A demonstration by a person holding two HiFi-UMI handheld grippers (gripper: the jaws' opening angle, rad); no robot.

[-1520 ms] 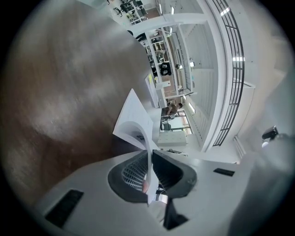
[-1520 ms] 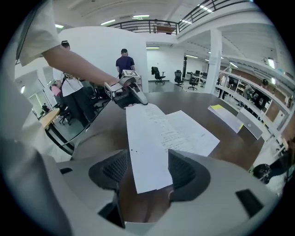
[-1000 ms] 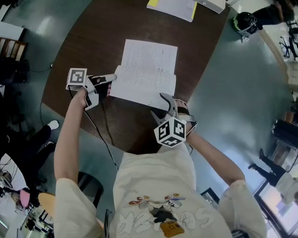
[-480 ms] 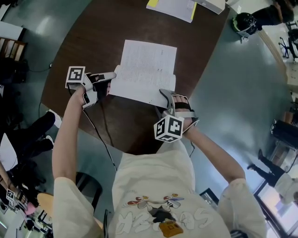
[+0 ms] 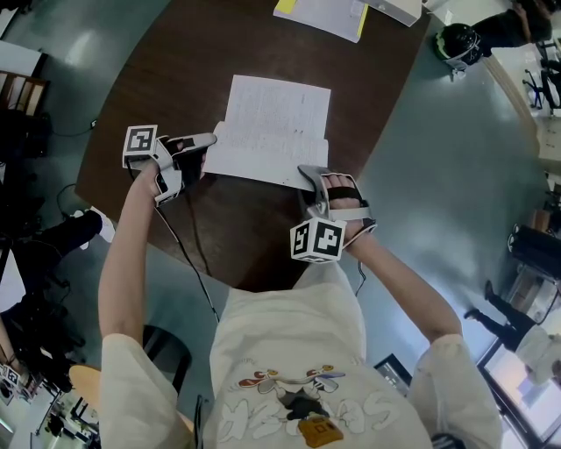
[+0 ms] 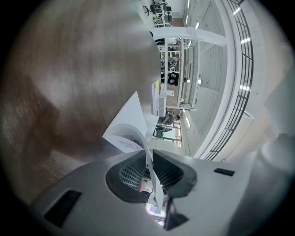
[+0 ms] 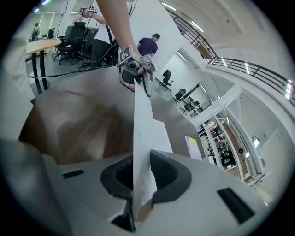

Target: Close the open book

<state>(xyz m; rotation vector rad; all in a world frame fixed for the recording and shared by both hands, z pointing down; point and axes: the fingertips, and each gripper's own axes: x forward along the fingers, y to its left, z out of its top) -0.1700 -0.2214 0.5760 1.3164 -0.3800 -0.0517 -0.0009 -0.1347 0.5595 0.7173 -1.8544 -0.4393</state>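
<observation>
An open white book (image 5: 276, 123) lies on the dark brown round table (image 5: 175, 70). Its near half is raised off the table, held at both ends. My left gripper (image 5: 210, 140) is shut on the left edge of that half; the left gripper view shows a thin curved page (image 6: 126, 131) pinched between the pads of the left gripper (image 6: 150, 168). My right gripper (image 5: 308, 173) is at the near right corner, its jaws closing. In the right gripper view the upright page (image 7: 143, 110) stands between the pads of the right gripper (image 7: 140, 173), which touch it.
Loose papers with a yellow sheet (image 5: 324, 13) lie at the table's far edge. A black round object (image 5: 460, 39) sits on the floor to the far right. A cable (image 5: 188, 254) hangs from the left gripper over the table's near edge.
My right gripper has moved up to the book's near right corner and its jaws have closed on the page. The near half of the book has risen. The left gripper barely moved.
</observation>
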